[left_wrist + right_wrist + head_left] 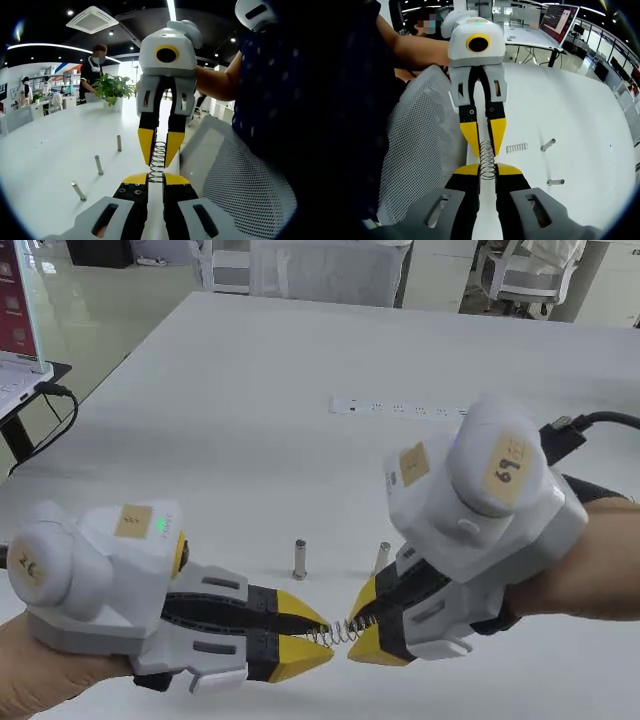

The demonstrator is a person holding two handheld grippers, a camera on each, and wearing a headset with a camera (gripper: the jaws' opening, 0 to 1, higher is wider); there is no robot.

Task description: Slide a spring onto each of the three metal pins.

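In the head view, the left edge of the wide white desk (pixel 300 380) slants down from the upper middle to the far left. Open surface lies above the work.

At lower left, the white-and-grey, yellow-tipped left hand-held gripper (pixel 322 638) pinches one end of a thin coiled steel spring (pixel 338 632). The matching right hand-held gripper (pixel 353 628), at lower right, pinches the other end. The spring bridges the two at lower centre, held off the desk.

Just above it stand two short silver metal pins (pixel 299 558), apart from each other. A flat white power strip (pixel 400 408) lies farther up, right of centre.

The left gripper view counts three pins (pixel 99 164) in a row at left of frame. The right gripper view counts two (pixel 548 145), plus a second spring (pixel 516 148) lying loose on the desk beside them, right of the jaws. In both gripper views a white mesh chair back (pixel 240 180) sits against the desk's edge.
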